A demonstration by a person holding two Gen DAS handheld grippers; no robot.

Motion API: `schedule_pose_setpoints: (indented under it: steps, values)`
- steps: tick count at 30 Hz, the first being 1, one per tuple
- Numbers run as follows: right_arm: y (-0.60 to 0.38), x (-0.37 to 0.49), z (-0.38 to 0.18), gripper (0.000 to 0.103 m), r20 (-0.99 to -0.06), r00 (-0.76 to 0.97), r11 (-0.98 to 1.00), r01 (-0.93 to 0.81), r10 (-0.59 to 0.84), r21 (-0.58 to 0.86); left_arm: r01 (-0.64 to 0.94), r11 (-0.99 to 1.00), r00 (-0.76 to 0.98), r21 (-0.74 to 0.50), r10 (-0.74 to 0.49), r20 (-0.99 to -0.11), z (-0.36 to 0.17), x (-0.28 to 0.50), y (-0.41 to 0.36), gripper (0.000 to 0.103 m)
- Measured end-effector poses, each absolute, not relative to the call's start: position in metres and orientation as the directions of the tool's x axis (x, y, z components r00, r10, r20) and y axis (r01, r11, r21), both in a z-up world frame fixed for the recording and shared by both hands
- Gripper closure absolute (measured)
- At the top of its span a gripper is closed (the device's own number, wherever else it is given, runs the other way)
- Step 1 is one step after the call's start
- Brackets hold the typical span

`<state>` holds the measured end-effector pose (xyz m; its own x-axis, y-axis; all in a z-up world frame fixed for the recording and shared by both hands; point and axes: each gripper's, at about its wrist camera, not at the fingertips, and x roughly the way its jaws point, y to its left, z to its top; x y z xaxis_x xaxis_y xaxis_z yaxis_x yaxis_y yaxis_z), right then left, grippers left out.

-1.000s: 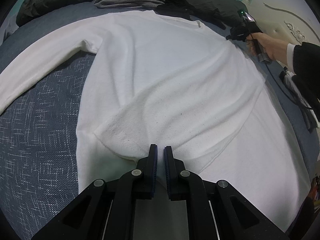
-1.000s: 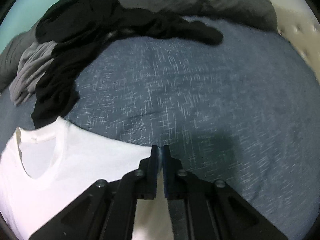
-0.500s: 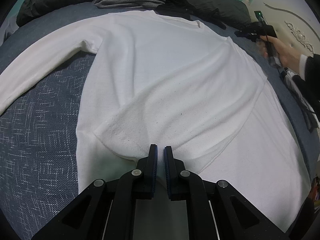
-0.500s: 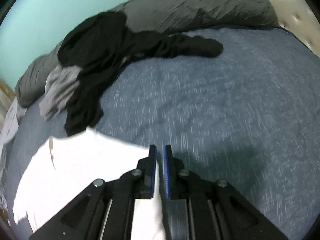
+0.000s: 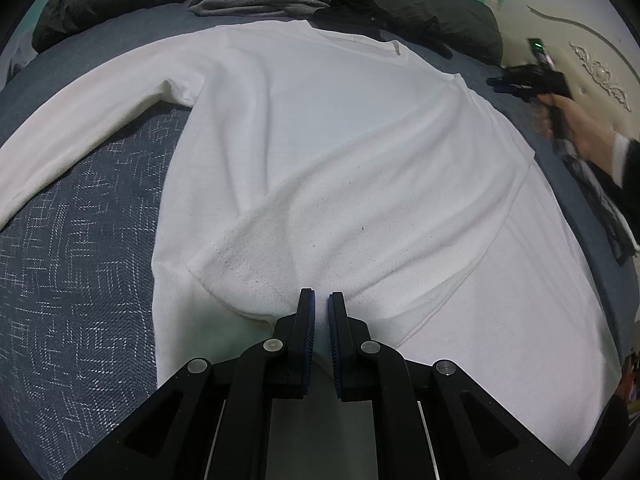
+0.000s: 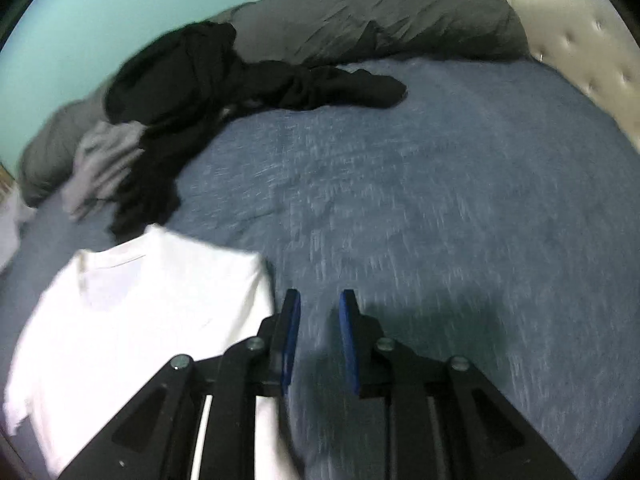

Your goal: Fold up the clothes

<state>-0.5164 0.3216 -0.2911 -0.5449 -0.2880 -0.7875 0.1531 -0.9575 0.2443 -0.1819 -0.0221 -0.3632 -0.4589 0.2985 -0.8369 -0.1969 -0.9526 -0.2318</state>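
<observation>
A white long-sleeved shirt (image 5: 340, 152) lies flat on the blue bedspread (image 5: 80, 280). Its left sleeve stretches out to the left, and the other sleeve is folded across the body with the cuff (image 5: 240, 276) near me. My left gripper (image 5: 322, 300) hovers shut at that cuff; whether it pinches cloth I cannot tell. My right gripper (image 6: 318, 296) is over bare bedspread (image 6: 440, 200) just right of the shirt's shoulder (image 6: 160, 300). Its jaws are opening with nothing between them. In the left wrist view a hand (image 5: 588, 136) holds the right gripper (image 5: 500, 84) off the shirt's far right edge.
A heap of black clothes (image 6: 208, 84) and a grey garment (image 6: 100, 160) lie beyond the collar. Dark grey pillows (image 6: 380, 12) line the far side. A cream padded headboard (image 6: 592, 52) borders the bed on the right, and a teal wall (image 6: 100, 12) stands behind.
The right gripper's jaws have parted, and it has lifted and moved right, off the shirt's shoulder onto bare bedspread. The left gripper and the folded sleeve stay about where they were.
</observation>
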Motion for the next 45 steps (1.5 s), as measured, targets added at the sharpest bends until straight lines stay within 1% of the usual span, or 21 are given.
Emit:
schedule_pose_setpoints:
  steps: [1, 4, 6, 8, 14, 15, 16, 18, 22, 27, 29, 36, 40, 45]
  values:
    - [0.327, -0.504, -0.29, 0.083, -0.782, -0.528, -0.944, 0.17, -0.331, 0.284, -0.195, -0.952, -0.459, -0.234, 0.3, -0.837, -0.363, -0.183, -0.022, 0.096]
    - [0.338, -0.468, -0.29, 0.083, -0.773, -0.501, -0.921, 0.198, -0.389, 0.335, -0.192, -0.952, -0.459, -0.239, 0.302, -0.836, -0.363, -0.181, -0.023, 0.096]
    - [0.343, -0.444, -0.291, 0.08, -0.773, -0.482, -0.911, 0.21, -0.412, 0.354, -0.191, -0.952, -0.459, -0.239, 0.302, -0.836, -0.363, -0.182, -0.022, 0.096]
    - [0.346, -0.426, -0.297, 0.077, -0.786, -0.462, -0.912, 0.207, -0.411, 0.355, -0.189, -0.952, -0.459, -0.241, 0.302, -0.836, -0.362, -0.179, -0.026, 0.096]
    - [0.353, -0.4, -0.32, 0.078, -0.806, -0.444, -0.92, 0.168, -0.392, 0.355, -0.185, -0.954, -0.461, -0.234, 0.295, -0.837, -0.362, -0.176, -0.027, 0.096]
    - [0.355, -0.398, -0.322, 0.093, -0.804, -0.449, -0.92, 0.163, -0.39, 0.356, -0.185, -0.954, -0.461, -0.235, 0.295, -0.837, -0.362, -0.177, -0.027, 0.096]
    - [0.357, -0.395, -0.323, 0.101, -0.802, -0.454, -0.921, 0.158, -0.389, 0.357, -0.185, -0.955, -0.461, -0.234, 0.294, -0.837, -0.363, -0.177, -0.027, 0.096]
    - [0.363, -0.392, -0.326, 0.103, -0.798, -0.466, -0.923, 0.14, -0.381, 0.359, -0.187, -0.956, -0.462, -0.227, 0.29, -0.838, -0.363, -0.179, -0.024, 0.096]
    - [0.377, -0.395, -0.328, 0.103, -0.801, -0.492, -0.933, 0.071, -0.341, 0.353, -0.188, -0.956, -0.464, -0.224, 0.288, -0.838, -0.364, -0.182, -0.021, 0.096]
    - [0.387, -0.387, -0.322, 0.103, -0.744, -0.536, -0.896, 0.054, -0.399, 0.442, -0.186, -0.956, -0.463, -0.226, 0.289, -0.838, -0.364, -0.18, -0.022, 0.096]
    - [0.383, -0.379, -0.32, 0.1, -0.741, -0.54, -0.893, 0.044, -0.399, 0.449, -0.184, -0.956, -0.464, -0.228, 0.289, -0.837, -0.364, -0.179, -0.023, 0.096]
    - [0.337, -0.328, -0.306, 0.1, -0.675, -0.547, -0.845, 0.121, -0.495, 0.521, -0.177, -0.954, -0.469, -0.243, 0.299, -0.831, -0.362, -0.181, -0.024, 0.096]
    - [0.303, -0.289, -0.297, 0.1, -0.622, -0.53, -0.796, 0.193, -0.577, 0.573, -0.173, -0.955, -0.47, -0.243, 0.297, -0.832, -0.358, -0.18, -0.023, 0.096]
    - [0.269, -0.247, -0.286, 0.1, -0.585, -0.503, -0.759, 0.273, -0.636, 0.591, -0.14, -0.962, -0.48, -0.235, 0.274, -0.833, -0.336, -0.173, -0.03, 0.096]
